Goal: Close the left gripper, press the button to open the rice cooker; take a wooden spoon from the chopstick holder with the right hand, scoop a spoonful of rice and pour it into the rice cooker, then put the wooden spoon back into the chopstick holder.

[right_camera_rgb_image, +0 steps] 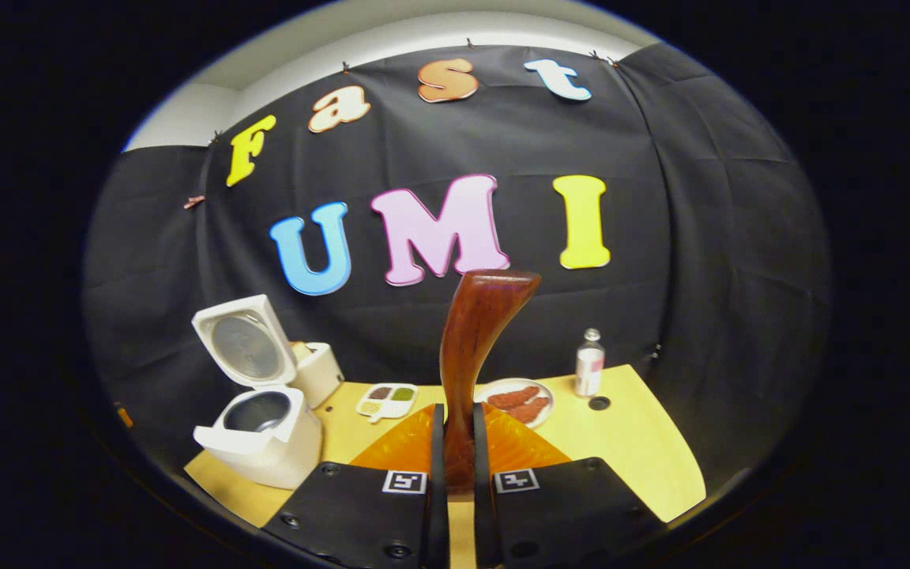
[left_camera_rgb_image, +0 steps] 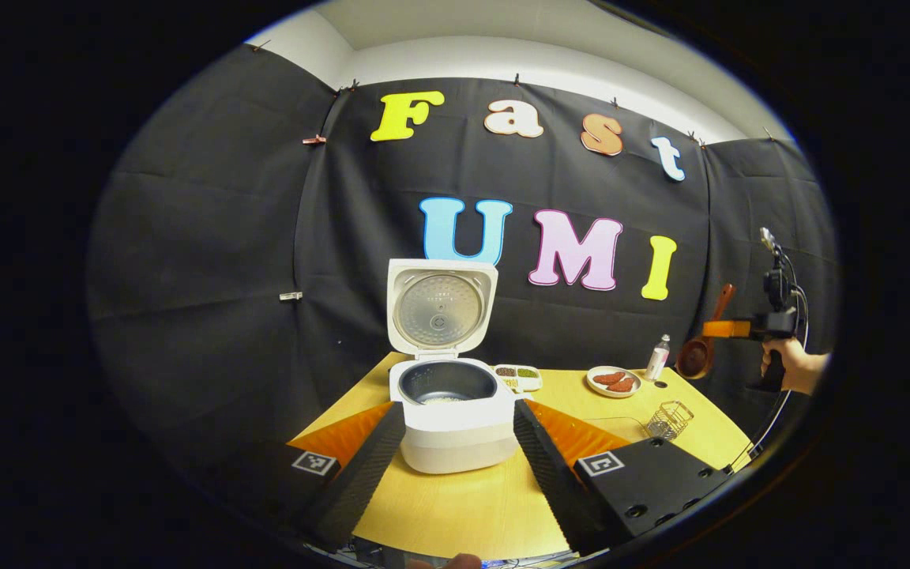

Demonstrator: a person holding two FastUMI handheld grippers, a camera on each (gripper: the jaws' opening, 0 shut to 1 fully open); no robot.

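The white rice cooker [left_camera_rgb_image: 455,438] stands open on the wooden table [left_camera_rgb_image: 463,514], its lid [left_camera_rgb_image: 442,305] upright; a little rice lies in the dark inner pot [left_camera_rgb_image: 445,385]. My left gripper [left_camera_rgb_image: 459,411] is open, its fingers on either side of the cooker's front without touching it. At the far right a hand [left_camera_rgb_image: 796,369] holds my right gripper [left_camera_rgb_image: 717,329] in the air, shut on the wooden spoon [left_camera_rgb_image: 700,354], bowl hanging low. In the right gripper view the spoon's handle [right_camera_rgb_image: 472,340] rises from between the closed fingers of my right gripper [right_camera_rgb_image: 459,423]. The cooker [right_camera_rgb_image: 265,435] is at lower left.
A wire chopstick holder [left_camera_rgb_image: 670,419] stands near the table's right edge. At the back are a divided dish of grains [left_camera_rgb_image: 518,376], a plate of reddish food [left_camera_rgb_image: 613,382] and a small bottle [left_camera_rgb_image: 658,357]. A pale box [right_camera_rgb_image: 319,371] sits behind the cooker.
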